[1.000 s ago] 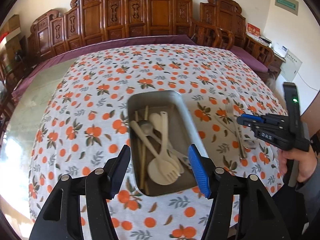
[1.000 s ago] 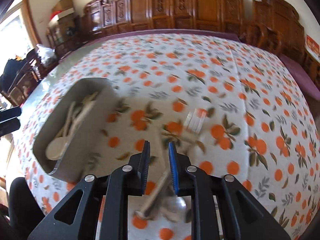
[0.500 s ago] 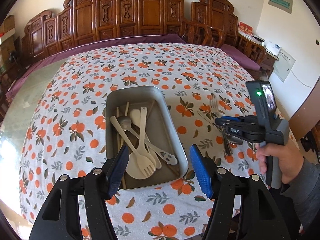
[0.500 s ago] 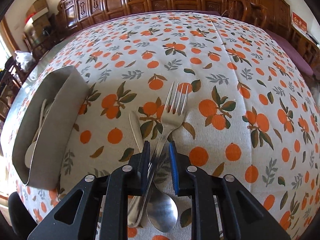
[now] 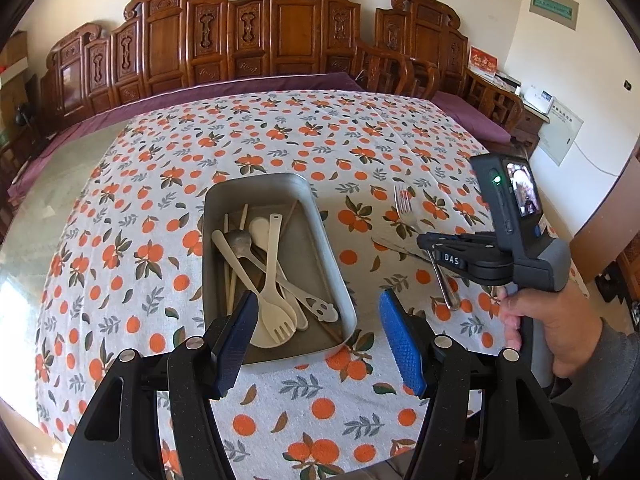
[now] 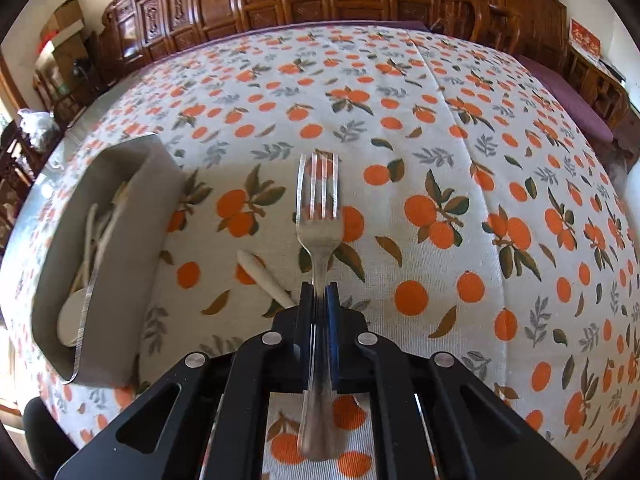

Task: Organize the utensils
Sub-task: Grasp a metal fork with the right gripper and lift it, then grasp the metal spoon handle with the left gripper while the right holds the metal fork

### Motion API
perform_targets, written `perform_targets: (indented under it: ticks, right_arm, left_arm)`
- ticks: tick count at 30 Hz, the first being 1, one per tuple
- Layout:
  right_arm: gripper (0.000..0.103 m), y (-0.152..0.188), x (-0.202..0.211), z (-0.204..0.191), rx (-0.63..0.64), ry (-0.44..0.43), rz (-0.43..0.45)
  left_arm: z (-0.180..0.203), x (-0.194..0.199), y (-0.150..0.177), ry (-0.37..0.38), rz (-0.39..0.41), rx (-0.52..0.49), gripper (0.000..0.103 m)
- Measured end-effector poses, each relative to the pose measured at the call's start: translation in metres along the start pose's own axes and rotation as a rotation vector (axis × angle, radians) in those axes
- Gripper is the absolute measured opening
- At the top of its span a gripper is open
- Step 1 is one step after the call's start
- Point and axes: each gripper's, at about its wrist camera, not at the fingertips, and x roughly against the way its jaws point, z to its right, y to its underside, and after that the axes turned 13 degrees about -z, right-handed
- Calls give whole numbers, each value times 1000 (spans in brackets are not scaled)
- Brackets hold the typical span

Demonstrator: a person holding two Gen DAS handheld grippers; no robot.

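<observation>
A grey metal tray sits on the orange-print tablecloth and holds several cream plastic spoons, a fork, chopsticks and a metal spoon. My left gripper is open and empty over the tray's near end. My right gripper is shut on a metal fork, tines pointing away; it also shows in the left wrist view, right of the tray, with the fork in it. A cream utensil handle lies on the cloth left of the fork. The tray is at the left in the right wrist view.
The table is covered by the patterned cloth; bare glass edge at the left. Carved wooden chairs line the far side. A purple cushion lies at the far right.
My right gripper has closed on the metal fork and lifted it off the cloth. My left gripper has drawn back slightly from the tray, still open.
</observation>
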Motion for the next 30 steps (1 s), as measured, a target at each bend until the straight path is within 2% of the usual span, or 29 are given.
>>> perform_targets:
  ticks: [8, 15, 22, 30]
  right_arm:
    - [8, 11, 51, 19, 43, -46, 84]
    - [8, 31, 84, 52, 94, -18, 129]
    - [8, 49, 88, 91, 88, 8, 149]
    - [8, 53, 77, 126, 53, -7, 137]
  left_arm:
    - [18, -1, -3, 8, -1, -18, 60]
    - [51, -15, -11, 19, -23, -45, 60]
    - [89, -36, -23, 9, -46, -69, 60]
    - [116, -76, -42, -5, -101, -63, 60]
